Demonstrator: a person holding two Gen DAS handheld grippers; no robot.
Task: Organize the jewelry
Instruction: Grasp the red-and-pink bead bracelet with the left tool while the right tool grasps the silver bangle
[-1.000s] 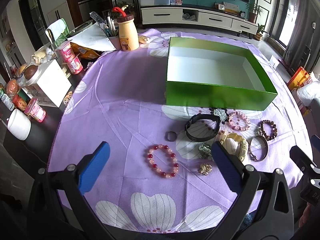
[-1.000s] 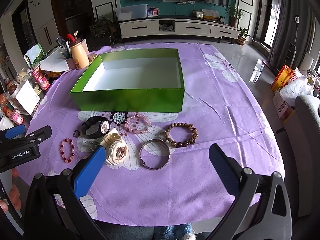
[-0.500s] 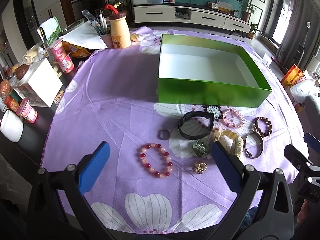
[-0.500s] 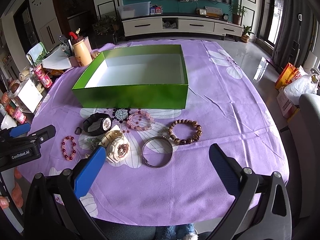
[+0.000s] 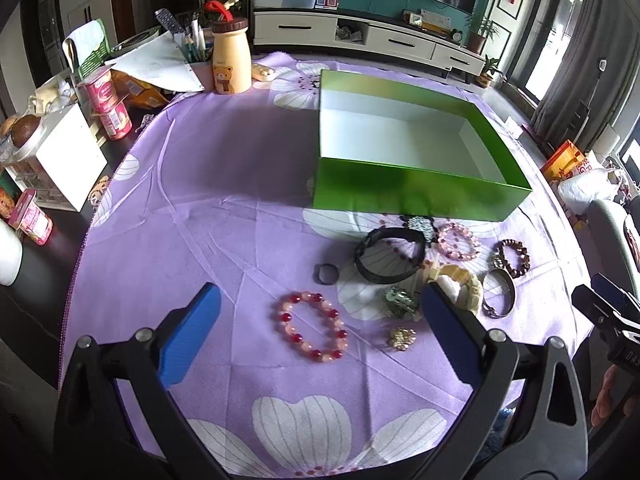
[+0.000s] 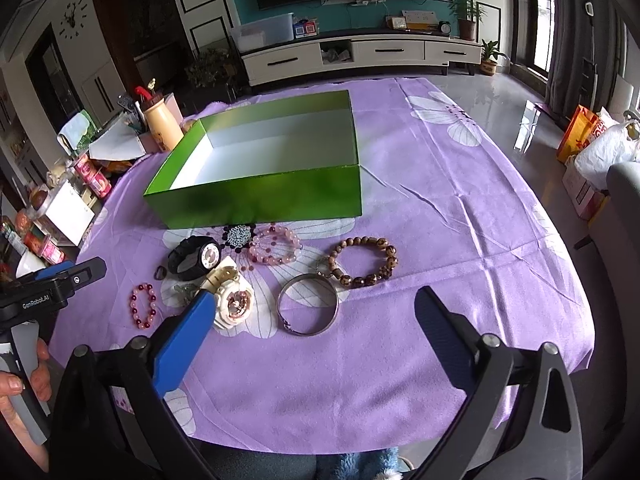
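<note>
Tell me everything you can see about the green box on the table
The green box is a wide, shallow, open-topped rectangle, apparently glossy card: bright green outside, plain white inside. No lid is in view and nothing lies in it. It sits flat on the purple flowered tablecloth, beyond the row of jewelry. A sparkly round brooch lies close to its near wall; whether they touch is unclear. Neither gripper touches it.

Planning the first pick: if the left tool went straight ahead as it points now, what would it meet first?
Most likely the red and pink bead bracelet, lying between the open fingers of the left tool on the purple cloth; depth is uncertain.
</note>
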